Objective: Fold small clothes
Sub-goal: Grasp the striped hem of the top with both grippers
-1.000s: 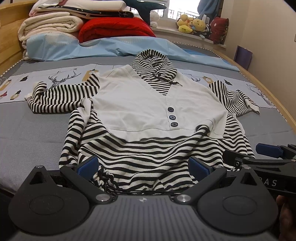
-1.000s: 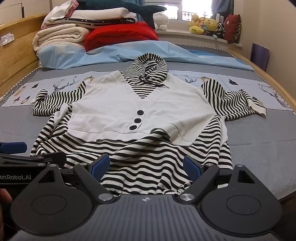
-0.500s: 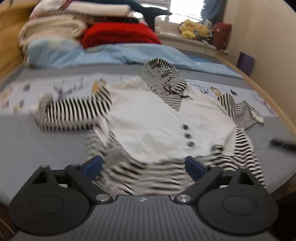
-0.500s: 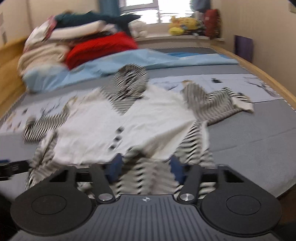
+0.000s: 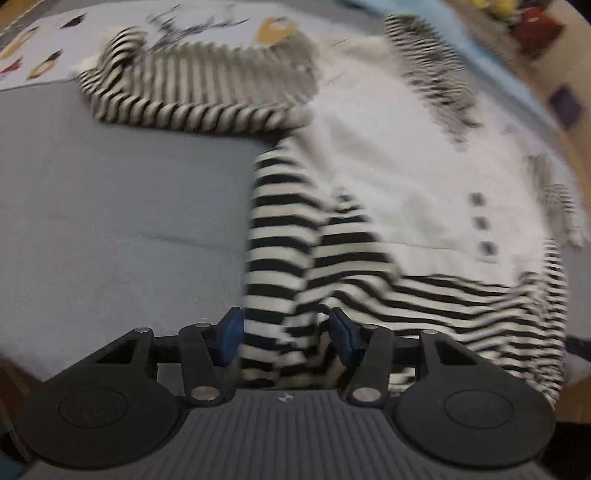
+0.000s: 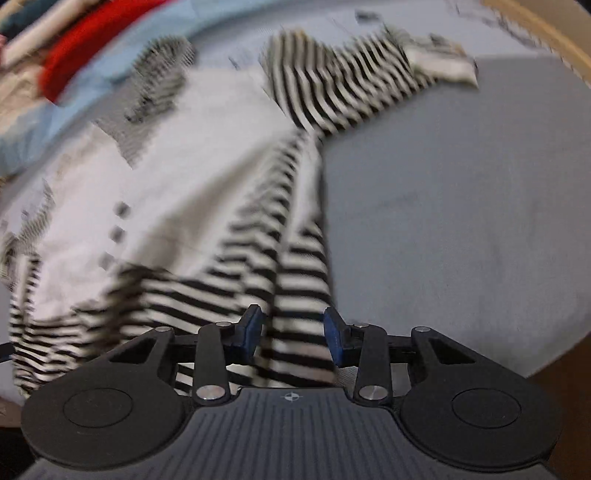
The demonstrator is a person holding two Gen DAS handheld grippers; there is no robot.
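Note:
A small hooded top (image 5: 388, 177) with a white front, dark buttons and black-and-white striped sleeves and hem lies spread flat on the grey bed (image 5: 129, 206). My left gripper (image 5: 286, 336) points steeply down at the striped lower-left hem corner; its jaws are closing with a fold of that hem between them, and a gap shows at the right pad. My right gripper (image 6: 293, 330) stands over the lower-right hem corner of the top (image 6: 177, 166), jaws closing with striped cloth between the blue pads. Both views are blurred by motion.
Bare grey sheet (image 6: 443, 221) lies to the right of the top and also to its left. A red cushion (image 6: 85, 55) and light blue bedding (image 6: 33, 122) sit at the head of the bed. The wooden bed frame (image 6: 546, 33) runs along the right side.
Both grippers have tipped downward and moved apart, each to its own hem corner of the top. Their jaws have narrowed from wide open to about half, with striped cloth now between them.

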